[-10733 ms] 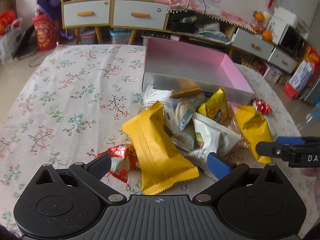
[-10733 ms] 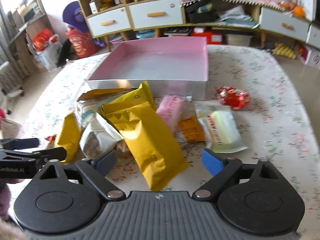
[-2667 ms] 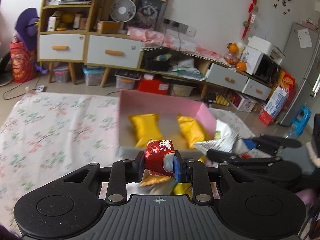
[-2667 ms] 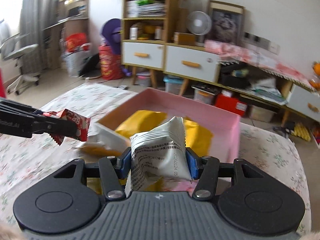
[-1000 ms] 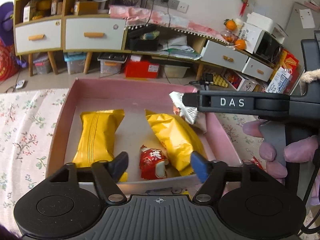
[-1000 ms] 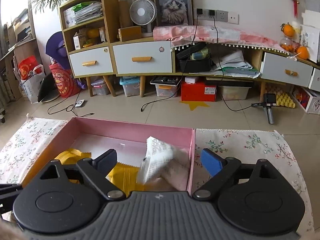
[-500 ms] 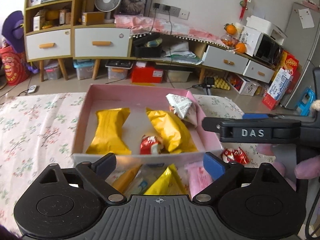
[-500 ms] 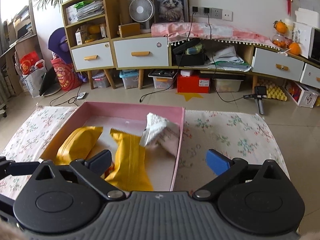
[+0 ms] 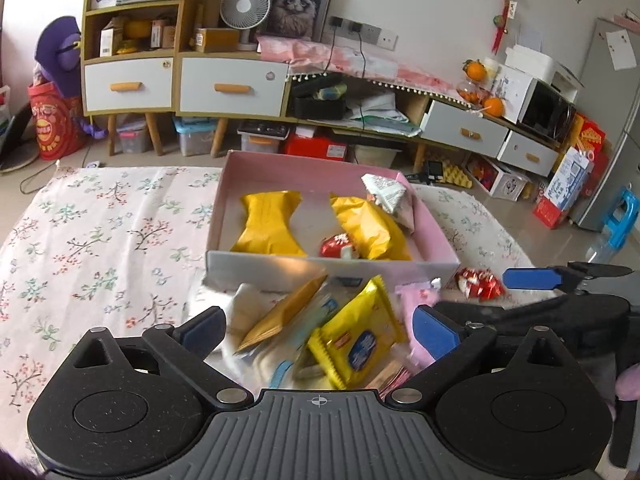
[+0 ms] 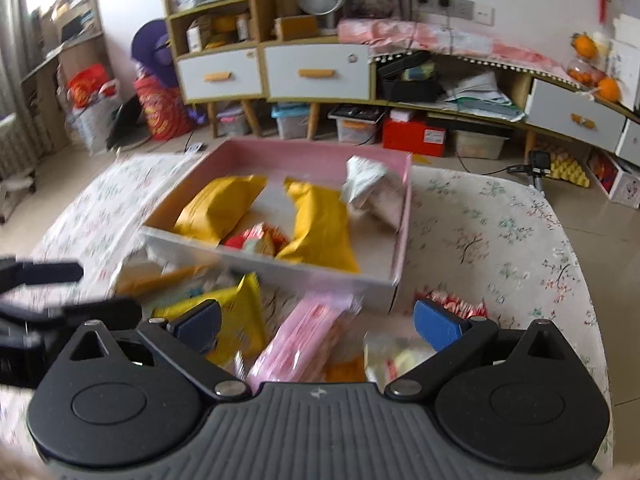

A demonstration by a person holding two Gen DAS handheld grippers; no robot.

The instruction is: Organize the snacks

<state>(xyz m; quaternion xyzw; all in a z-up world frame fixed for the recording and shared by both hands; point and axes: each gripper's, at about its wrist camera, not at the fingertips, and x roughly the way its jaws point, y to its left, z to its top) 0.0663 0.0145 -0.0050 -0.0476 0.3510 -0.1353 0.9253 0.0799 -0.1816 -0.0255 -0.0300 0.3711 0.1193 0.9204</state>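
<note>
Snacks are split two ways: the pink box [image 9: 434,226] already holds two long yellow packets [image 9: 270,222], a white pouch [image 9: 386,194] leaning at its two o'clock corner and a small red sweet [image 9: 338,246], while a loose heap [image 9: 320,332] lies on the tabletop [image 9: 100,232] at the box's six o'clock side. A red wrapper [image 9: 478,284] sits apart at four o'clock. Left tool [image 9: 318,330] and right tool [image 10: 318,326] both hover over the heap, jaws having just spread wide with nothing between them. Best now, I'd say, to single out one top packet each, like the yellow biscuit pack [image 9: 356,346], and pinch it across its narrow middle
</note>
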